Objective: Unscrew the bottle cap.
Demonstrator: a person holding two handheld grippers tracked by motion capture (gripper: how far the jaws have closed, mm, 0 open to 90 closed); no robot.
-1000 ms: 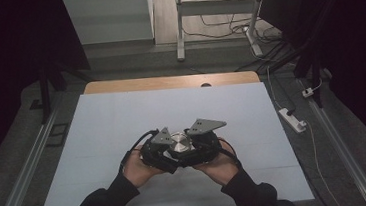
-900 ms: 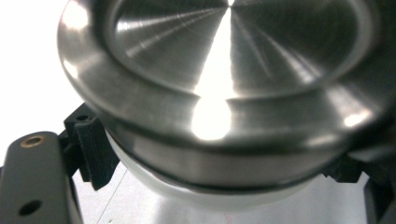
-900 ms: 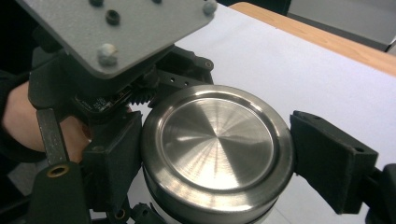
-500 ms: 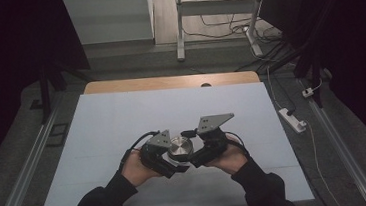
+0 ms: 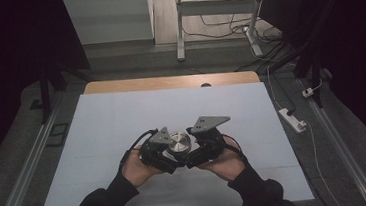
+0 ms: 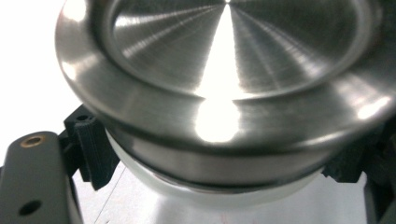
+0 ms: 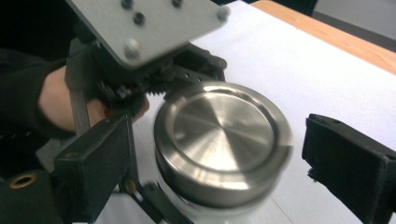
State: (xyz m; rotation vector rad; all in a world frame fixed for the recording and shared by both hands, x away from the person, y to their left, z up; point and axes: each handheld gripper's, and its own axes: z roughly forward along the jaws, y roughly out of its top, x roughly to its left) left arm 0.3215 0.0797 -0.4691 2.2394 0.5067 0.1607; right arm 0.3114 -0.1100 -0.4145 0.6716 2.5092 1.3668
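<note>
Centrally on the pale blue-white surface (image 5: 122, 118), near its front edge, sits a round jar with a brushed steel lid and a white body (image 5: 178, 143), held between the two sets of tongs. Seen from the high view, the left tongs (image 5: 167, 152) come at it from the left side and the right tongs (image 5: 191, 151) from the right, each in a bare hand with a black sleeve behind it.

From the left gripper view the steel lid (image 6: 224, 84) looms very close, and the black pads (image 6: 91, 149) press against the jar just under the lid's rim on both sides, so the left tongs are clamped on the jar.

Through the right gripper view the jar (image 7: 223, 140) stands between the two black jaws with clear gaps on either side; these jaws have just been opening and no longer press on it. Beyond it the left tongs (image 7: 182, 79) grip the far side.
</note>
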